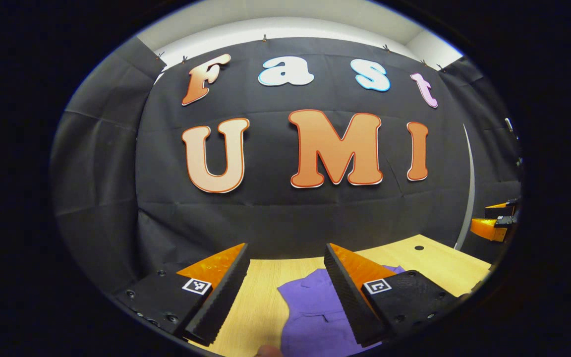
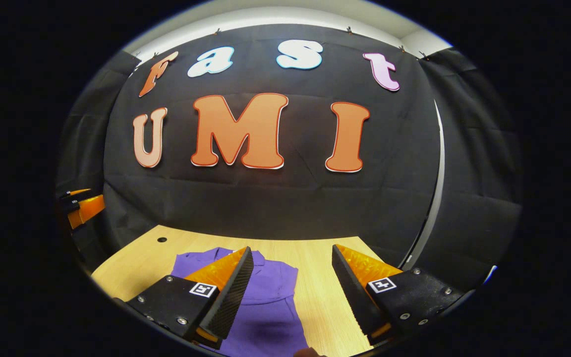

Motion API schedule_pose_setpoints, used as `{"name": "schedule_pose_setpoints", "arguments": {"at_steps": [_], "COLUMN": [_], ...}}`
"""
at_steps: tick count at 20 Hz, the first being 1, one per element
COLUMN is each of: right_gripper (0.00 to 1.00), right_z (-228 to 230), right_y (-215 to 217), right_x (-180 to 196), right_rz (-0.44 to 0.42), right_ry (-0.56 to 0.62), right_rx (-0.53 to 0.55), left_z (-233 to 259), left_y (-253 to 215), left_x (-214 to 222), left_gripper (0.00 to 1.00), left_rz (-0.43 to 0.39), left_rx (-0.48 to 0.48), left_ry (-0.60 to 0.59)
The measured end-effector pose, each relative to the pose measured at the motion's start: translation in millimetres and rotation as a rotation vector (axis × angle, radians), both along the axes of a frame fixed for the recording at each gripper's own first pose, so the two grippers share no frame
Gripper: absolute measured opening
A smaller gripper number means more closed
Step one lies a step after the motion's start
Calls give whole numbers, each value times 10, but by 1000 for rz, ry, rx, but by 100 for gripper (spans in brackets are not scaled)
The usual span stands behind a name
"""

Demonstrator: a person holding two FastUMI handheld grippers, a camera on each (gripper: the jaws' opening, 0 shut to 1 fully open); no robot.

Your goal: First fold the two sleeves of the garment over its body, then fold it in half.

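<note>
While the purple garment (image 1: 315,312) lies flat on the wooden surface (image 2: 315,277) below both raised tongs, left (image 1: 285,292) and right (image 2: 290,292), each spread apart and holding nothing, the sleeve-folding step looks unstarted, so next each should descend toward a sleeve edge.

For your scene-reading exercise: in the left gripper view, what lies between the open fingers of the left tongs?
Between the left tongs, bare wooden table and the left edge of the purple garment.
</note>
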State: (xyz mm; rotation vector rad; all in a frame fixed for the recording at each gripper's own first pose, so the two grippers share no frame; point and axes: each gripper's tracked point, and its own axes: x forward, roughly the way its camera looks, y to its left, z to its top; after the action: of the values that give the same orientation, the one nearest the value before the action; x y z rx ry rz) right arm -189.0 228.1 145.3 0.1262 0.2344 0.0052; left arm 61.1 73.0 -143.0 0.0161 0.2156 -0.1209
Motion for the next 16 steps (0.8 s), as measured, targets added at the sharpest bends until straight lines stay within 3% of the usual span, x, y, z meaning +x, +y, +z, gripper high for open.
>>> {"name": "schedule_pose_setpoints", "arguments": {"at_steps": [5,10,16], "right_gripper": [95,95,96], "right_z": [-385,-1064,-1844], "right_y": [98,152,127], "right_x": [-321,-700,-1073], "right_rz": [23,124,192], "right_ry": [98,278,460], "right_rx": [-31,7,-7], "left_z": [-395,-885,-1594], "left_y": [129,203,66], "left_x": [-369,-812,-1319], "left_gripper": [95,95,96], "left_rz": [-4,65,60], "left_rx": [18,30,75], "left_ry": [112,239,435]}}
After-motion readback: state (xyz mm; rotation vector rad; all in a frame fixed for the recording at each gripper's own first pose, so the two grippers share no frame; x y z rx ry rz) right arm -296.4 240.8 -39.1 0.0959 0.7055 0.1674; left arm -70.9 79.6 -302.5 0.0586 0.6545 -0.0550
